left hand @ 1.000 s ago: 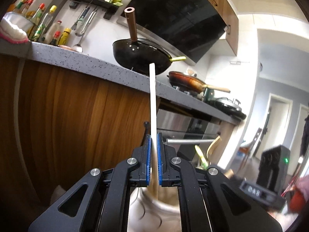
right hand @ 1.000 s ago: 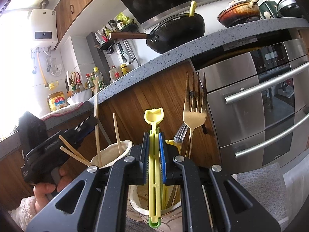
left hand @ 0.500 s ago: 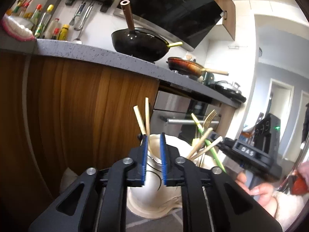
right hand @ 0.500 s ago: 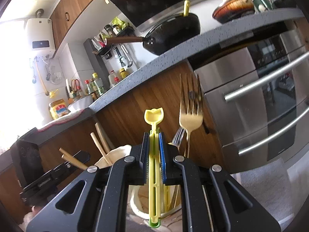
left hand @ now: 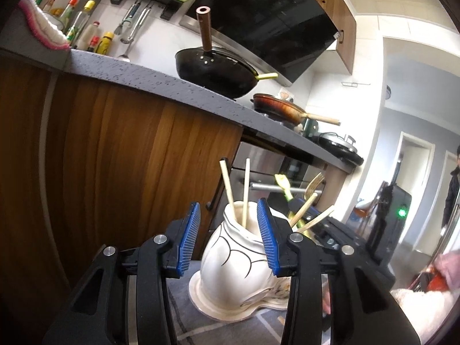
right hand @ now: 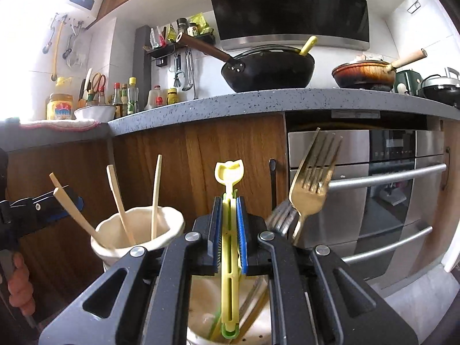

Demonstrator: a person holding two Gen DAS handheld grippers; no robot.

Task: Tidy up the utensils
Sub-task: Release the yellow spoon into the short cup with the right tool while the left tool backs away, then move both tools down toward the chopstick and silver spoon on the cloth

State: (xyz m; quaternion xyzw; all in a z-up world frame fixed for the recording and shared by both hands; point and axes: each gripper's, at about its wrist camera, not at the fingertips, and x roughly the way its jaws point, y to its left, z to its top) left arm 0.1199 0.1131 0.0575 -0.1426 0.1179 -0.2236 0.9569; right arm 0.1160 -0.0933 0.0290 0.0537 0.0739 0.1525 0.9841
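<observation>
My left gripper (left hand: 228, 237) has its jaws opening, nothing pressed between the blue pads; the cream ceramic holder (left hand: 238, 261) sits just beyond them on the floor, seen through the gap. Two pale chopsticks (left hand: 244, 192) stand in its near mouth, leaning slightly apart, and there is free air on either side of them. To the left, the wooden cabinet front (left hand: 115, 158) runs close by; the grey speckled counter (left hand: 143, 77) overhangs it well above.

My right gripper (right hand: 229, 230) is clenched on a yellow-green plastic utensil (right hand: 230, 258), held upright, its lower end over the holder's second compartment (right hand: 207, 310). A gold fork (right hand: 309, 189) stands tilted just right of the jaws, with grey fork tines (right hand: 280, 215) beside it. The left compartment (right hand: 138, 230) holds more chopsticks, fanned out. Beyond them the left gripper shows at the picture's edge. The steel oven front (right hand: 373, 201) stands behind on the right.

A yellow-lidded jar (right hand: 59, 106) on the counter carries a label I cannot read; the oven's panel marks are too small.
</observation>
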